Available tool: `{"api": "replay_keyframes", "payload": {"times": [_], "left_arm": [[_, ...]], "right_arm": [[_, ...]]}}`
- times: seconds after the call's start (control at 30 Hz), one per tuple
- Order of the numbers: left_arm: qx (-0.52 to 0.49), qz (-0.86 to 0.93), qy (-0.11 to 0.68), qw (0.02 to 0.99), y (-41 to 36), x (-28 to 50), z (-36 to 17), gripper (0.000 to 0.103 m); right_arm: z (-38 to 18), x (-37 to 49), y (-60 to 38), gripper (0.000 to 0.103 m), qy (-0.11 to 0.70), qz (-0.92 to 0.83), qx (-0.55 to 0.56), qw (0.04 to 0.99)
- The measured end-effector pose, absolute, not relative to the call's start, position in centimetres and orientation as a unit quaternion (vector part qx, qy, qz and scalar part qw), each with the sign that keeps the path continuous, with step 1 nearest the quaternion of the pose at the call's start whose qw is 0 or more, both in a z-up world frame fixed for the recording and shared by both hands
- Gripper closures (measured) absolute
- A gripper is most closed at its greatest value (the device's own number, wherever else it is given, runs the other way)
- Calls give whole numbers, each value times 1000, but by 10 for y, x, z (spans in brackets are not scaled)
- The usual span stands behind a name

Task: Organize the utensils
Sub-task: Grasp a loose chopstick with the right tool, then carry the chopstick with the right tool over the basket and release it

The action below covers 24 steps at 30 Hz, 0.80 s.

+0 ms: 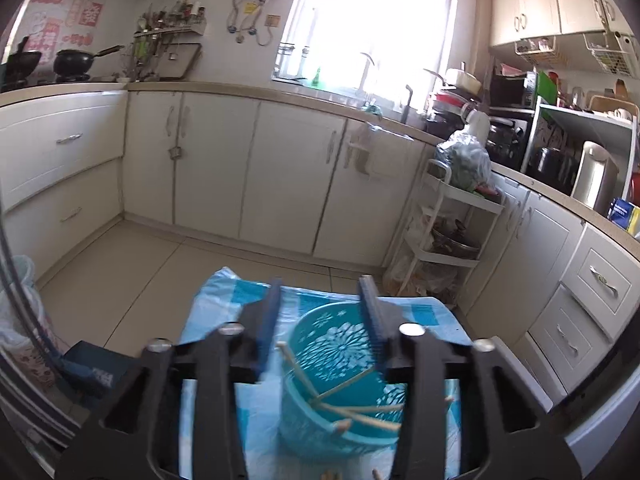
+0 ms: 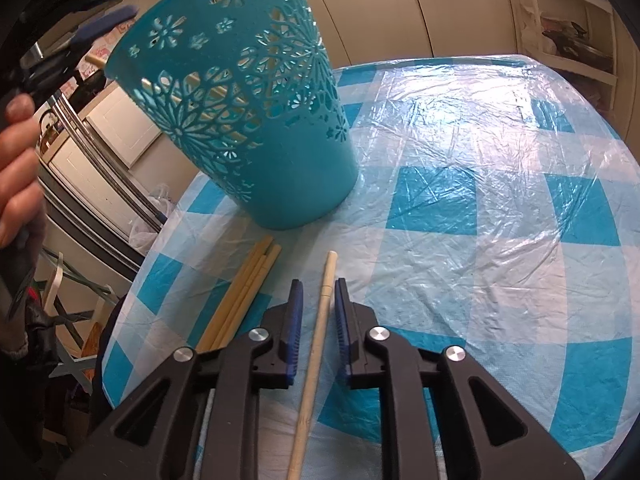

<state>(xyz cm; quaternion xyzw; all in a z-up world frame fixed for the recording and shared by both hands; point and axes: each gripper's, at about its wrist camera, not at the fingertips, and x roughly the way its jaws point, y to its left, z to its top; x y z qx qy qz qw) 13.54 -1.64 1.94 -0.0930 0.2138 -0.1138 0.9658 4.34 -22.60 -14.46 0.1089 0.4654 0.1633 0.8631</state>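
Observation:
A teal perforated basket (image 2: pixel 256 120) stands on the blue-checked table; in the left wrist view the basket (image 1: pixel 340 368) holds several wooden chopsticks (image 1: pixel 360 412). My left gripper (image 1: pixel 320 292) is open and empty above the basket's rim; it also shows in the right wrist view (image 2: pixel 100 28) at the upper left. My right gripper (image 2: pixel 318 286) is open, its jaws on either side of a pale chopstick (image 2: pixel 320 320) lying on the table, not touching it. A bundle of yellowish chopsticks (image 2: pixel 244 292) lies to its left.
The round table (image 2: pixel 480 200) has a plastic-covered checked cloth. White kitchen cabinets (image 1: pixel 248 168) line the far wall. A white shelf trolley (image 1: pixel 444 240) stands beyond the table at the right. A radiator-like rail and clutter lie left of the table.

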Motion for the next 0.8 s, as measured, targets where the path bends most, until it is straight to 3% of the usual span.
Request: {"api": "replay_keyframes", "payload": {"times": [0.17,0.37,0.57,0.8], "left_arm": [[-107,-94,230,963,17,108,11,48],[-134,-79,276,948,43,88,-19,46],[-134,-67,311,939,59,68,-50,44],[-150,-57,345,925,71,58,-71,44]], "right_arm": [[-142,39,-203,82,466,145,29,872],[-142,34,-181,96,464,122,-49,876],[-107,19,-211,97,444,203,89,868],[16,34,-220,97,286,288,188,894]]}}
